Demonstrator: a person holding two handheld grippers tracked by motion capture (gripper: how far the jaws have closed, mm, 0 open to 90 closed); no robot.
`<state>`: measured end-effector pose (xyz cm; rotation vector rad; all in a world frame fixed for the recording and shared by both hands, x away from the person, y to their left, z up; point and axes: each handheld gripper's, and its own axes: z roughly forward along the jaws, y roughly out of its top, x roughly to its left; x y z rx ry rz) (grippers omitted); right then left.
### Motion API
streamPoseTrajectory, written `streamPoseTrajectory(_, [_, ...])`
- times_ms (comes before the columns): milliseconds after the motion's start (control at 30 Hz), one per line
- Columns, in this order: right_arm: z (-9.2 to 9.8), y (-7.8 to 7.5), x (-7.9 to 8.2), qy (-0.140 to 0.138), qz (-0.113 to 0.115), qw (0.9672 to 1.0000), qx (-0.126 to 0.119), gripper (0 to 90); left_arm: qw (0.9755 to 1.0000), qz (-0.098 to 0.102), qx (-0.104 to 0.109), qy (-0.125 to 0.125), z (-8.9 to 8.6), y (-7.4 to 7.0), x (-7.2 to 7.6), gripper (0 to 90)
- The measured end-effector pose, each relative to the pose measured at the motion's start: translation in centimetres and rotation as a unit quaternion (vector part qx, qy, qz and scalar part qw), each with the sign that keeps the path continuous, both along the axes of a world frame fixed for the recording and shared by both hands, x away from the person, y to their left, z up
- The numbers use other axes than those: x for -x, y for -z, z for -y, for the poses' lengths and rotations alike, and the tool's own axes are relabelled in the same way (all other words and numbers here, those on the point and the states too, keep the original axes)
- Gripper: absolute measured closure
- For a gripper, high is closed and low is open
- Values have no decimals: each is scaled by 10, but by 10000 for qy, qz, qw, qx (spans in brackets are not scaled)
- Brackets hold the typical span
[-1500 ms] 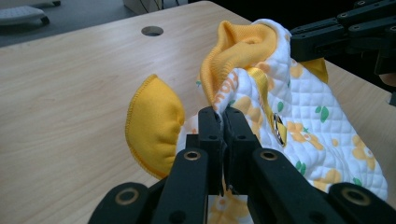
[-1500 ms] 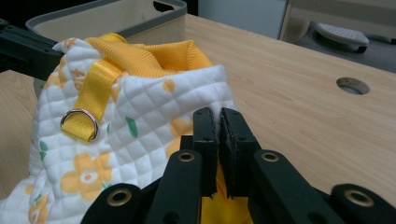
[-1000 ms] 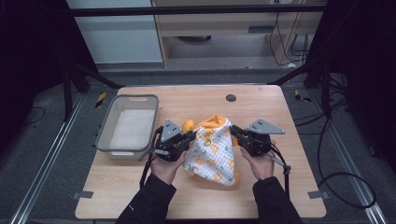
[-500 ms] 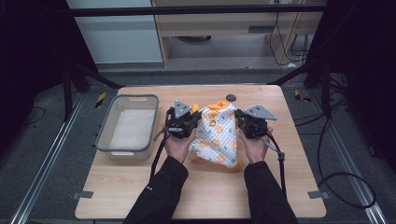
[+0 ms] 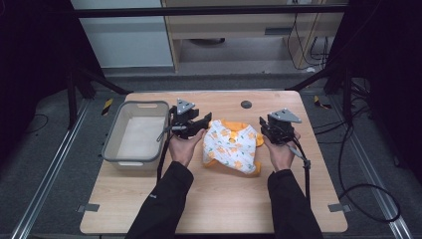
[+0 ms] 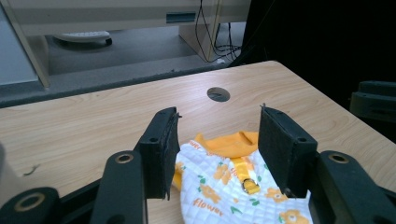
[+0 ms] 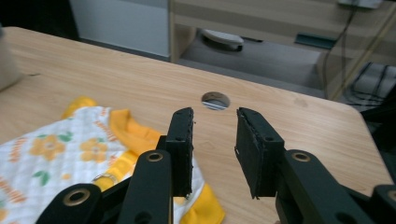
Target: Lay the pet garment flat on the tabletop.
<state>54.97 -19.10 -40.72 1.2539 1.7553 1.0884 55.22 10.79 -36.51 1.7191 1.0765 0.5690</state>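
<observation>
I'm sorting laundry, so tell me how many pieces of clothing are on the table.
1: a white quilted garment with orange flowers and orange trim lies crumpled mid-table, between the two grippers and right of the grey bin. Its folds could hide something smaller.

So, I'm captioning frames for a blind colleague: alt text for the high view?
A folded white-and-orange flower-print cloth lies on a wooden table, between a person's open left gripper and open right gripper. A grey tub sits left.
</observation>
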Motion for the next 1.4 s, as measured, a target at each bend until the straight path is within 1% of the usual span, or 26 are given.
streamPoseTrajectory(100, [3, -6, 7, -180, -18, 9998, -6, 646, 10000, 4, -35, 64, -6, -3, 7, 474])
streamPoseTrajectory(133, [3, -8, 10, -246, -33, 9997, -36, 638, 10000, 4, -35, 64, -6, -3, 7, 472])
streamPoseTrajectory(200, [5, -11, 16, -351, -48, 9994, -45, 626, 9998, 16, -135, 140, -13, -4, 17, 472])
streamPoseTrajectory(267, [6, -13, 23, -444, -76, 9990, -72, 616, 9997, 34, -169, 159, -14, -4, 19, 470])
streamPoseTrajectory(300, [7, -14, 27, -489, -103, 9987, -81, 612, 9994, 76, -269, 211, -17, -4, 27, 466])
streamPoseTrajectory(333, [8, -15, 30, -509, -112, 9986, -101, 610, 9994, 76, -269, 211, -17, -4, 27, 465])
streamPoseTrajectory(367, [10, -15, 34, -559, -92, 9983, -116, 602, 9991, 90, -318, 261, -22, -3, 33, 463])
streamPoseTrajectory(400, [10, -15, 34, -559, -92, 9983, -116, 602, 9991, 90, -318, 261, -22, -3, 33, 462])
streamPoseTrajectory(433, [11, -16, 37, -580, -110, 9981, -157, 599, 9990, 110, -320, 289, -24, -2, 37, 462])
streamPoseTrajectory(467, [14, -15, 45, -639, -152, 9977, -170, 587, 9986, 128, -390, 336, -27, -1, 43, 459])
streamPoseTrajectory(533, [16, -14, 51, -703, -181, 9972, -165, 576, 9982, 141, -447, 383, -30, 2, 51, 455])
streamPoseTrajectory(600, [19, -13, 59, -803, -209, 9964, -186, 567, 9980, 138, -465, 411, -31, 3, 54, 452])
streamPoseTrajectory(633, [19, -11, 62, -836, -231, 9960, -204, 560, 9974, 141, -552, 448, -32, 6, 59, 450])
streamPoseTrajectory(667, [20, -10, 65, -863, -256, 9957, -214, 557, 9974, 141, -552, 448, -32, 6, 59, 449])
streamPoseTrajectory(700, [20, -8, 69, -919, -290, 9951, -211, 549, 9967, 128, -588, 546, -33, 11, 65, 447])
streamPoseTrajectory(733, [20, -7, 72, -940, -304, 9949, -207, 547, 9963, 116, -617, 586, -32, 17, 70, 447])
streamPoseTrajectory(767, [20, -7, 72, -940, -304, 9949, -207, 547, 9963, 116, -617, 586, -32, 17, 70, 445])
streamPoseTrajectory(800, [20, -3, 77, -1000, -343, 9942, -209, 536, 9960, 96, -641, 621, -32, 20, 73, 445])
streamPoseTrajectory(967, [19, 6, 90, -1165, -469, 9918, -229, 512, 9944, -28, -785, 704, -31, 42, 85, 425])
streamPoseTrajectory(1033, [20, 10, 93, -1226, -516, 9909, -218, 498, 9942, -81, -786, 727, -32, 50, 89, 418])
streamPoseTrajectory(1167, [23, 16, 100, -1285, -562, 9898, -244, 480, 9939, -221, -810, 717, -33, 66, 93, 409])
streamPoseTrajectory(1233, [23, 20, 104, -1334, -605, 9888, -284, 469, 9932, -311, -874, 710, -32, 73, 93, 406])
streamPoseTrajectory(1300, [23, 24, 107, -1380, -632, 9881, -257, 463, 9925, -357, -929, 705, -32, 77, 93, 401])
streamPoseTrajectory(1400, [23, 31, 112, -1452, -726, 9865, -233, 458, 9921, -438, -942, 710, -29, 84, 94, 400])
